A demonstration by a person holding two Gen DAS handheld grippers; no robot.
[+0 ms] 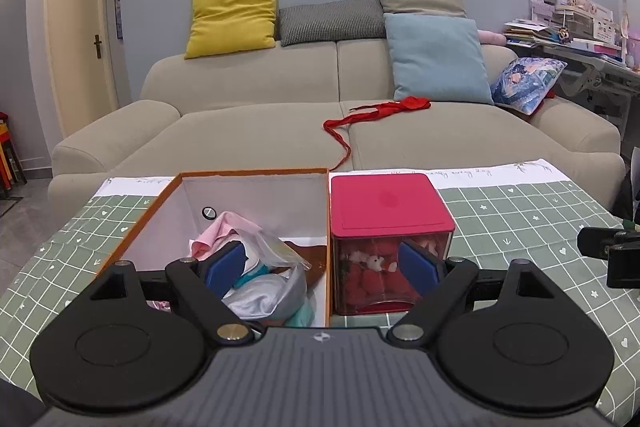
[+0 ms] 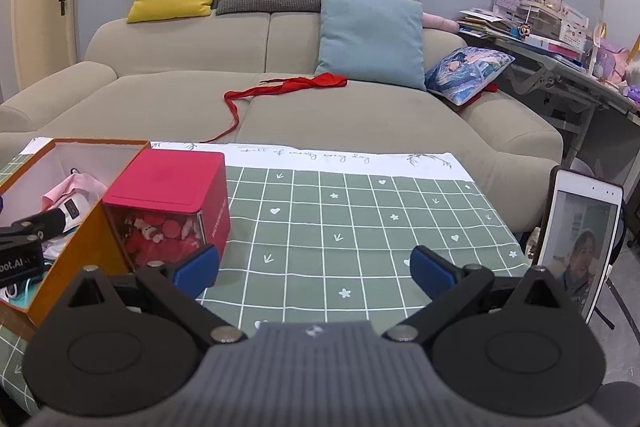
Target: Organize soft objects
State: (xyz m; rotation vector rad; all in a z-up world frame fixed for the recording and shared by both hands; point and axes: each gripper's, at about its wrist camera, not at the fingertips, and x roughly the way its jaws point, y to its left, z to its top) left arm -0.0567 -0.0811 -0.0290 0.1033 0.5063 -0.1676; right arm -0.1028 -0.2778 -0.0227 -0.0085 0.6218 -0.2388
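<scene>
On the green checked tablecloth [image 1: 520, 211], left wrist view: orange box [image 1: 248, 173] with white inside, open top, holding soft stuff — pink cloth [image 1: 224, 231], a clear plastic bag [image 1: 276, 251], a silver-grey bundle [image 1: 268, 295], a bit of teal fabric low down. Red-lidded container [image 1: 384, 203] stands just right of the box, touching its wall; clear sides show red and white plush bits inside. Left gripper [image 1: 322, 265] spread wide, nothing held; left blue pad [image 1: 224, 267] over the box contents, right pad in front of the container. Can't tell if the left pad touches the bag. Beige sofa [image 1: 256, 131] behind with yellow, grey, tan and blue cushions, and a red ribbon [image 1: 360, 119] lying on the seat.

Right wrist view: right gripper [image 2: 314, 267] released, wide apart, empty, over bare tablecloth to the right of the red-lidded container. Orange box at far left, pink cloth visible inside; the left gripper's black body sits over the box's near part. White tablet [image 2: 580, 235] propped upright at the table's right edge, screen lit. Cluttered desk [image 2: 560, 67] beyond the sofa's right arm.
</scene>
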